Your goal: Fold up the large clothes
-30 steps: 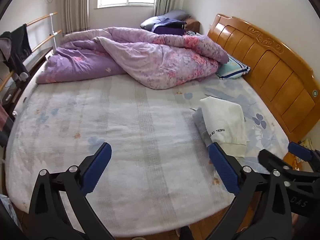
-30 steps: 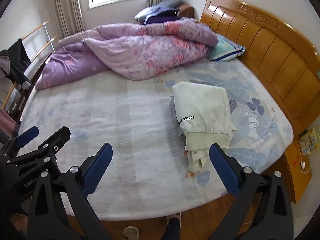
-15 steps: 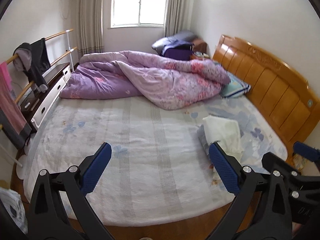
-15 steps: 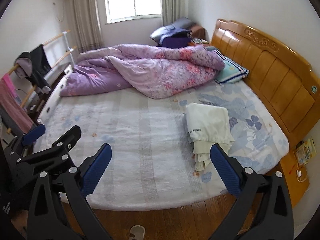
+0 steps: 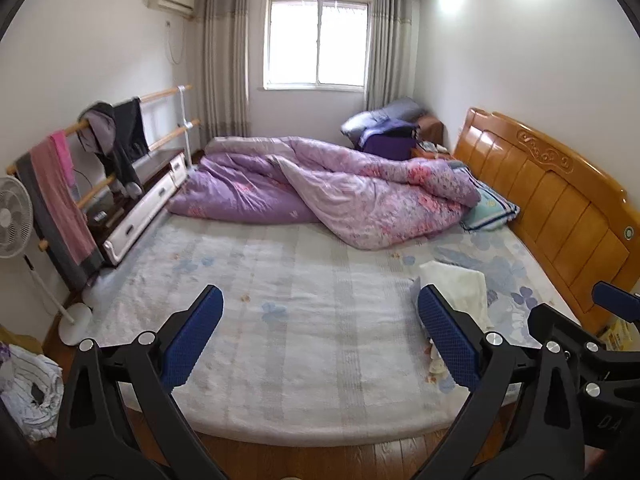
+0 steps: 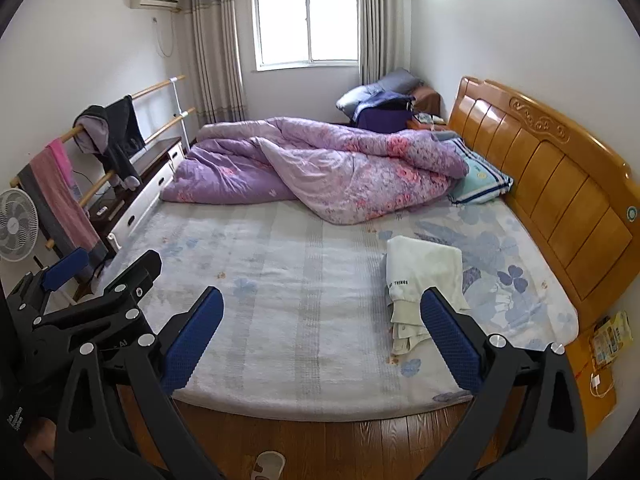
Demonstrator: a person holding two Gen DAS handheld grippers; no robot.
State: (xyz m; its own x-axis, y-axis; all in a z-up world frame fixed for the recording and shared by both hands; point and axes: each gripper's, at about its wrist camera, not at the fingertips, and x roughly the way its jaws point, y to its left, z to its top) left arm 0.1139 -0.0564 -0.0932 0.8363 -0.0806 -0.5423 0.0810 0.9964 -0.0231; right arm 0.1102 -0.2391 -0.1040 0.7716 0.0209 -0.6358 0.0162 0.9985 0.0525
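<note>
Left gripper (image 5: 320, 336): jaws spread wide, empty; blue ribbed pads.
Right gripper (image 6: 322, 338): jaws spread wide, empty; same pads.
Sweatshirt (image 6: 424, 270): cream, soft knit, folded into a rectangle; lies on the bed (image 6: 280, 280), beyond the right jaw of each gripper, not touching.
Quilt (image 6: 320, 164): purple, floral, crumpled, far ahead.

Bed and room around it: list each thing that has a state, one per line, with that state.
Left tool: open, holding nothing.
Right tool: open, holding nothing.
Cream garment: folded, lying flat on the bed near the headboard side.
Purple quilt: crumpled in a heap at the far side of the bed.
Curtains: drawn back, window uncovered.
Dark jacket: hung over the wooden rail.
Pink towel: draped over the rail.
</note>
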